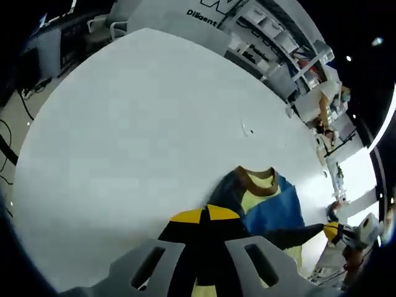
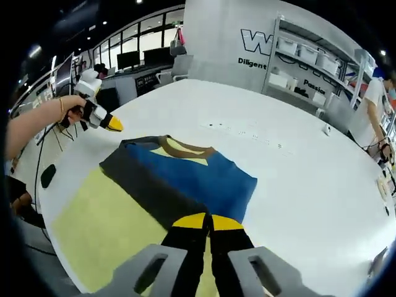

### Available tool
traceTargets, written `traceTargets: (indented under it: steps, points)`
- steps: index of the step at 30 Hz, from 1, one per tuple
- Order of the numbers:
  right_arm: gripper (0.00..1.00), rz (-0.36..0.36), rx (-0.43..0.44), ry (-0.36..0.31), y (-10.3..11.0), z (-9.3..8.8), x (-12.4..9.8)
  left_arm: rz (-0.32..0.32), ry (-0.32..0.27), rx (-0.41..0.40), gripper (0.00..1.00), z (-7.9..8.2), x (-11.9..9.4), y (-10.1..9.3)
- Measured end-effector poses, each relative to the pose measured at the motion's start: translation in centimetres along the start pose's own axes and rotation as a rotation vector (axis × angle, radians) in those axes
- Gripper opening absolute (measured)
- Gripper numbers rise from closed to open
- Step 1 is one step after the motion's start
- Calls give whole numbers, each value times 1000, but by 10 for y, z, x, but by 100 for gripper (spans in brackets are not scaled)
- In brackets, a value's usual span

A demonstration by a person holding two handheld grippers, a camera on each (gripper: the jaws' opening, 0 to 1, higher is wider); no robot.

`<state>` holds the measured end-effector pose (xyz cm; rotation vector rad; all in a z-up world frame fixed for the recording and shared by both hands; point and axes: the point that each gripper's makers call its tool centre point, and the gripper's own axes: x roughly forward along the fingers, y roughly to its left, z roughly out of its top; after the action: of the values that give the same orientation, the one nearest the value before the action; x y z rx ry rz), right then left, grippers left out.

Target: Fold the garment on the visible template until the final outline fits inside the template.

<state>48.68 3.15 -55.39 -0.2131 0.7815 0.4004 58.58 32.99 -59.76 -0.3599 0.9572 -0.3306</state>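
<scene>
Table [image 2: 297, 185]: large, white, round-edged; bears everything below.

Template [image 2: 105, 229]: pale yellow sheet lying flat near the table's edge, set there as the outline the fold must fit.

Garment [image 2: 192, 176]: blue and dark grey top with yellow inner collar and brown neckband, lying partly on the template; its blue side overhangs onto bare table, so the fold looks unfinished.

Right gripper [image 2: 207, 219]: black jaws with yellow tips, pressed together at the garment's near edge; possibly pinching cloth, though the contact is too foreshortened to say.

Left gripper [image 2: 113, 124]: held in a hand above the table, off the garment's collar corner, yellow tip seemingly closed, holding nothing; likely poised for the next pinch.
</scene>
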Motion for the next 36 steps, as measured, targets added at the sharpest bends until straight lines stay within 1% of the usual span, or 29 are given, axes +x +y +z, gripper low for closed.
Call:
traceTargets:
  steps: [1,2,3,4,5,6,7,8,9,10,11,14,15,18,19,20,21,23,25,26,27,28,31,32,34,35,36]
  points:
    - [0,0,5,8,-1,-1,1,-6,-2,53,0,0,0,-3]
    - [0,-1,8,10,2,-5,-2,-1,7,95,0,-1,0,-4]
    - [0,6,3,20,4,-9,-1,13,-9,186,0,1,1,-4]
    - [0,6,4,23,4,-9,0,23,-15,245,0,3,1,-4]
    - [0,7,4,33,5,-12,0,20,-26,341,1,4,1,-7]
    - [0,12,2,38,6,-13,0,18,-38,410,6,6,1,-10]
    - [0,14,6,40,6,-14,0,-11,-33,452,13,3,0,-16]
    - [0,15,11,41,7,-14,-1,-38,-44,477,21,4,0,-21]
    - [0,15,16,43,6,-15,-2,-58,-23,483,30,0,0,-24]
    - [0,15,19,43,6,-16,-3,-59,-17,510,34,-1,0,-25]
    - [0,16,24,44,6,-16,-3,-52,-13,557,35,-1,0,-23]
    - [0,14,33,44,6,-17,-4,-53,9,565,33,-5,-1,-22]
    - [0,12,36,44,6,-17,-5,-59,13,610,35,-6,-2,-22]
    - [0,14,40,46,6,-18,-4,-87,18,708,40,-9,-3,-25]
    - [0,16,41,49,6,-20,-4,-67,34,773,40,-11,-5,-22]
    - [0,15,42,50,6,-20,-4,-67,36,805,39,-11,-5,-22]
    - [0,15,43,50,6,-21,-4,-64,48,876,38,-14,-5,-21]
    - [0,16,49,54,6,-22,-3,-76,53,899,38,-17,-5,-22]
    - [0,18,49,55,6,-23,-2,-90,43,912,38,-15,-5,-23]
    - [0,18,48,56,7,-22,-3,-84,45,919,37,-14,-5,-22]
    - [0,19,46,57,7,-23,-3,-87,41,941,36,-13,-5,-22]
    - [0,20,47,58,7,-23,-2,-99,39,993,36,-14,-4,-24]
    - [0,22,59,57,7,-24,-1,-83,63,1090,30,-18,-2,-22]
    - [0,23,61,58,6,-24,0,-105,65,1101,29,-21,-1,-26]
    - [0,22,63,61,6,-25,1,-115,67,1087,29,-22,1,-27]
    - [0,24,62,64,6,-26,1,-113,65,1112,30,-20,4,-27]
    - [0,25,63,65,6,-27,1,-103,83,1141,29,-20,5,-24]
